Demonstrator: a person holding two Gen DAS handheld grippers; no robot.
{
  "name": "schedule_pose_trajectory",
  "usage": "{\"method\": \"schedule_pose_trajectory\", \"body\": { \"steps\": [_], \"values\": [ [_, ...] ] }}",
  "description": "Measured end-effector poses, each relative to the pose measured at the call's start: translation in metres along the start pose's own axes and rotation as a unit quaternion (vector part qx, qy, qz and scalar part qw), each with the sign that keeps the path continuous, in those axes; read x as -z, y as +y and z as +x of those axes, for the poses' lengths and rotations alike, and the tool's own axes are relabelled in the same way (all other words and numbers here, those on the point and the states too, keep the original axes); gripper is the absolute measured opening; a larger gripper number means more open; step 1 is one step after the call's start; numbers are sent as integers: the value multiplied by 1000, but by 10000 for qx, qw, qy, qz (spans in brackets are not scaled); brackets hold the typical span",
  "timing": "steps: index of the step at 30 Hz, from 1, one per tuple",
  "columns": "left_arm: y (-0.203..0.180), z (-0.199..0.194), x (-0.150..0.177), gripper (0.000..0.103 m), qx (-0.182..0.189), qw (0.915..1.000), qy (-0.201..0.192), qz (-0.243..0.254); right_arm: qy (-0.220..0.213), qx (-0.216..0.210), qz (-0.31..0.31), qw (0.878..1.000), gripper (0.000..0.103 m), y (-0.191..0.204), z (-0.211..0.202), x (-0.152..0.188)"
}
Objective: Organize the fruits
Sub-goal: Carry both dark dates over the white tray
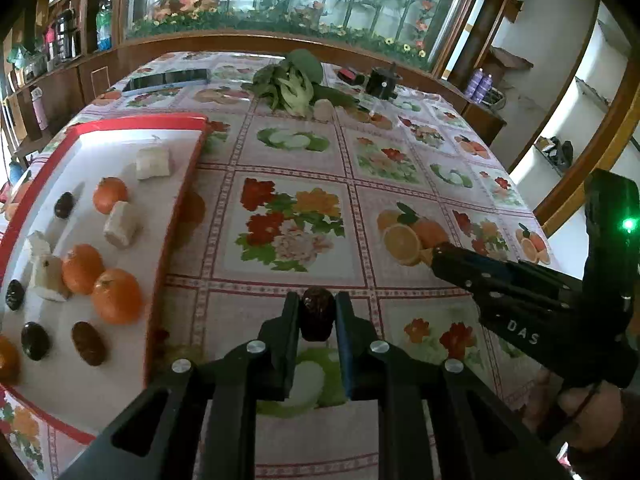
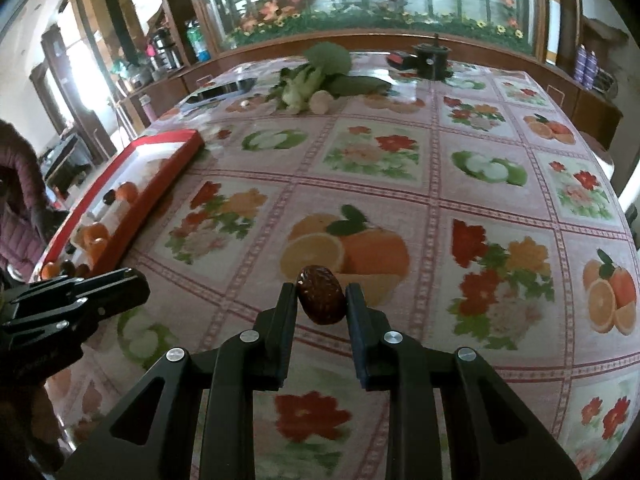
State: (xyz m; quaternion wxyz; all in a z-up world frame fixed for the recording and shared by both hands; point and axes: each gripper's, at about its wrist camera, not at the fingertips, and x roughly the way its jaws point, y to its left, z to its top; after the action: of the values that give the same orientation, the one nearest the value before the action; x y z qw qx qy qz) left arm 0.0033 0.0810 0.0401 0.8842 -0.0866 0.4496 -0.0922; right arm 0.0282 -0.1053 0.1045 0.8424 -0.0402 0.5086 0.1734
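Two dates are in hand, one per gripper, and the coming move turns on where the red-rimmed tray [image 1: 120,128] lies from each. In the left wrist view the tray fills the left side of the frame, its near rim just left of the left gripper [image 1: 317,316], which is clamped on a dark date [image 1: 317,314] standing roughly upright between the pads, its long axis running along the fingers. On the tray's white floor, from left to right, lie several dark dates [image 1: 35,340], pale cut chunks [image 1: 120,224] and oranges [image 1: 117,295], loosely mixed rather than sorted.

At the right of that frame the right gripper [image 1: 434,254] enters over the flowered tablecloth [image 1: 296,152], well apart from the tray. In its own view it pinches a reddish-brown date [image 2: 321,295], glossy and wrinkled, tilted slightly between the pads, while the tray [image 2: 168,136] sits far off in the left of the frame.

By my judgement the left hand is the nearer one and should set down first; the right must cross the cloth leftward.
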Motion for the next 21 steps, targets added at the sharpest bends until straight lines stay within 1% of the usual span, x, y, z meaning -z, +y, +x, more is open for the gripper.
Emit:
{"method": "schedule_pose_trajectory", "body": {
  "steps": [10,21],
  "values": [
    [34,-24,2,20,-42,9997,-146,-205,16,-150,-300,9994,24,52,6,-12],
    [90,-51,7,20,-227,9973,-282,-645,76,-405,-515,9978,24,104,18,-23]
  ]
}}
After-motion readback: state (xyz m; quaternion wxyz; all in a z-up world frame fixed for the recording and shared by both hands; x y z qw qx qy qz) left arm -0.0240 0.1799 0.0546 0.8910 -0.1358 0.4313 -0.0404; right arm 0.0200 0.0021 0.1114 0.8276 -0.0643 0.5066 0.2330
